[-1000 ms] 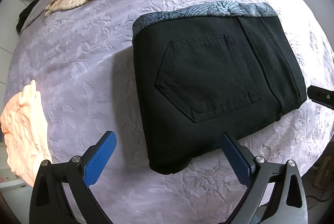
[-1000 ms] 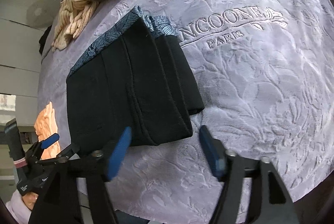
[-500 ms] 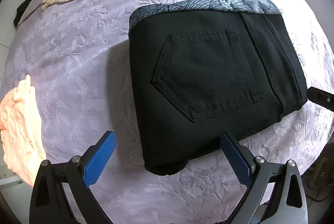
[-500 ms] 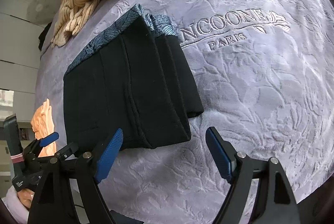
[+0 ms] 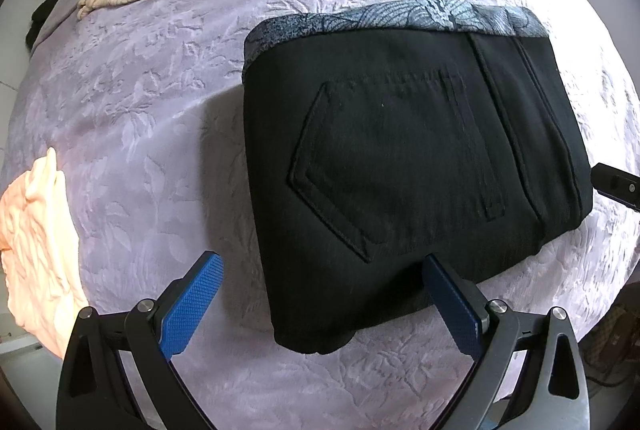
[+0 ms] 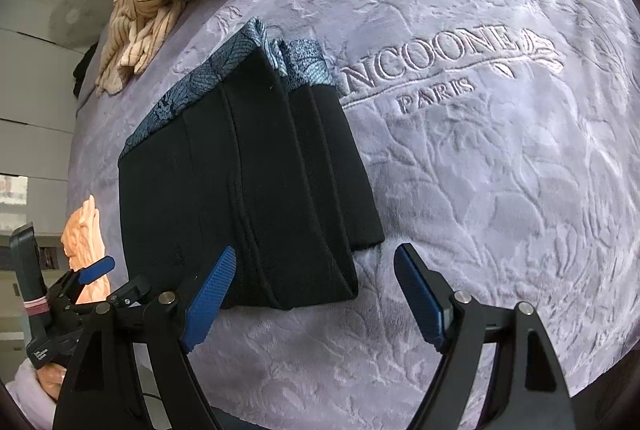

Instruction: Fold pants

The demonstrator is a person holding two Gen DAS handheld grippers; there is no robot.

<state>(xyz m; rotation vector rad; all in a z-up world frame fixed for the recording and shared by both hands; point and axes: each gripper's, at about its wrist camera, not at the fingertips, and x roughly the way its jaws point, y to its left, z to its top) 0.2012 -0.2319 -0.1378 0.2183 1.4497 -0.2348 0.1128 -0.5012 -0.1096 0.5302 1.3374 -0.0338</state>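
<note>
Left wrist: left tool (image 5: pixel 320 270) wide, empty; right tool (image 6: pixel 314 262) wide; pants (image 5: pixel 400 157) folded.

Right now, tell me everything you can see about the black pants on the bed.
The black pants lie folded into a compact, thick rectangle on the lavender embossed bedspread. The fabric looks like sturdy stretch denim with stitched seams. A back pocket faces up, and a blue-grey patterned waistband runs along the far edge. The right wrist view shows several stacked layers at one side. Both tools, left and right, stand open at the near edge; neither is gripping the cloth.
</note>
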